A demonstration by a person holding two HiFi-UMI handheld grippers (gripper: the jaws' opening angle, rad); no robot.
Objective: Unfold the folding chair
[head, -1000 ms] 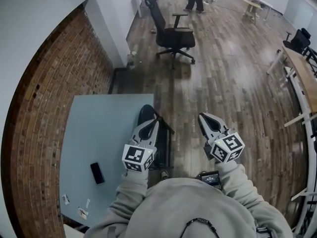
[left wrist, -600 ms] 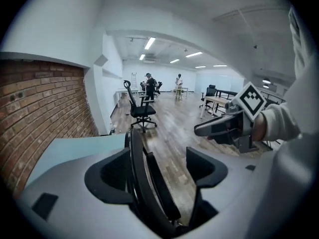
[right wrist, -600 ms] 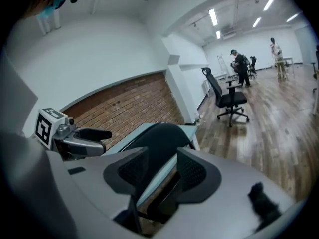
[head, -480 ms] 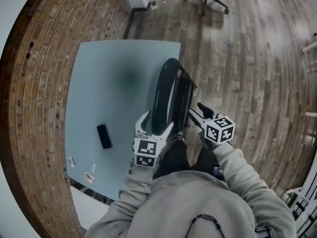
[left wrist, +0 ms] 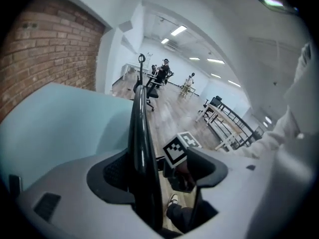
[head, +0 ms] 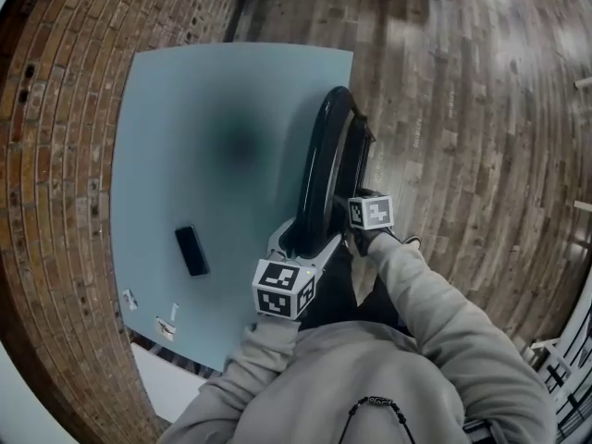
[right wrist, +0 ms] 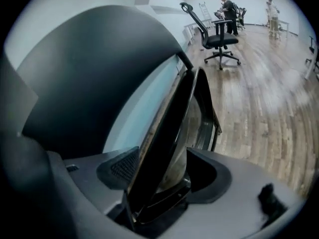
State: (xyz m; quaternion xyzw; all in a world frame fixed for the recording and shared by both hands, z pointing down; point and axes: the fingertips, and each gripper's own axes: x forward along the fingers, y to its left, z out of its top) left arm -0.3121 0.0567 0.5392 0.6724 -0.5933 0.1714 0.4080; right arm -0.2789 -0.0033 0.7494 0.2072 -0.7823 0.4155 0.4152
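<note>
A black folding chair (head: pixel 326 165) stands folded flat on the wooden floor, leaning against the right edge of the pale blue table (head: pixel 185 137). My left gripper (head: pixel 305 237) is at the near end of the chair's curved top rim. In the left gripper view the rim (left wrist: pixel 139 128) runs between the open jaws of the left gripper (left wrist: pixel 159 171), close to the left pad and well apart from the right one. My right gripper (head: pixel 356 218) is lower, on the chair's right side. Its jaws are opening around the folded chair's flat panel (right wrist: pixel 169 123), shown by the right gripper (right wrist: pixel 167 171).
A black phone (head: pixel 191 250) and small paper tags (head: pixel 166 326) lie on the table. A brick wall (head: pixel 55 155) runs along the table's left. A black office chair (right wrist: pixel 214 34) and standing people are far across the wooden floor (head: pixel 462 109).
Both grippers came down from in front of my chest to the folded chair. Their jaws went from shut to open, and each now has a part of the chair between them.
</note>
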